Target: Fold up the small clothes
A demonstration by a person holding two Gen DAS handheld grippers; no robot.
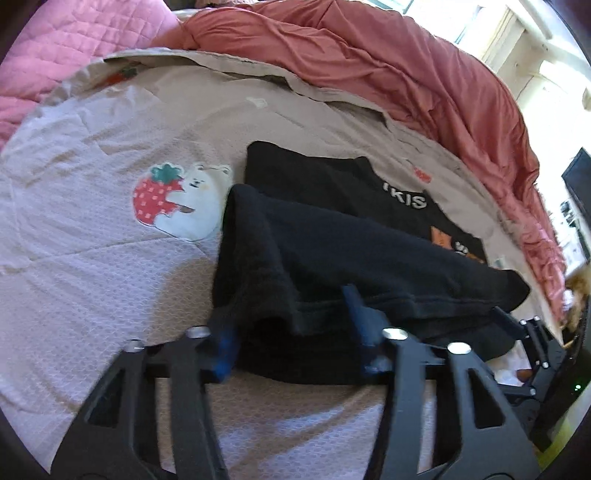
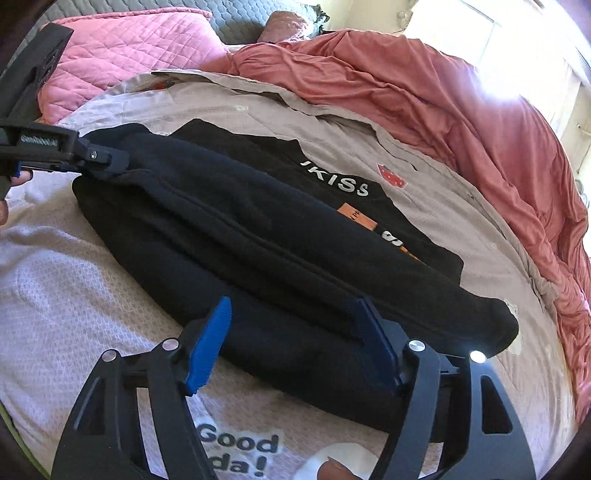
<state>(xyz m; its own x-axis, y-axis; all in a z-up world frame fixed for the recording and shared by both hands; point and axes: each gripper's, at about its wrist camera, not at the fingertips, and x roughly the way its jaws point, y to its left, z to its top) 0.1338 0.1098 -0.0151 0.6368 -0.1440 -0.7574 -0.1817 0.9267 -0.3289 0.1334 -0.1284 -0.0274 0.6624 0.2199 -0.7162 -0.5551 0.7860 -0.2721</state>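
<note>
Left wrist view alone shows the strawberry-and-bear print point(image 1: 177, 199) on the beige quilt point(image 1: 92, 277); right wrist view alone shows the "Good da!" lettering point(image 2: 240, 452) near the bottom edge, a fingertip point(image 2: 334, 470) beside it, and the grey headboard point(image 2: 147, 13) behind the pink pillow point(image 2: 125, 48).

Black garment point(image 2: 266, 258) lies on the bed, folded into a long band, long axis running from upper left to lower right in the right wrist view, with white letters point(image 2: 338, 182) and orange patches on the flat layer behind the fold. Salmon duvet point(image 2: 443, 110) bunched along the far side.

Right claw point(image 2: 291, 343) stands wide open over the near edge of the band, blue pads apart from each other, gripping nothing. Left claw point(image 1: 291, 325) only partly open, black cloth draped between and over its blue pads point(image 1: 225, 343); cannot tell whether pinched. Seen from the right wrist at far left, reaching the band's upper-left end.
</note>
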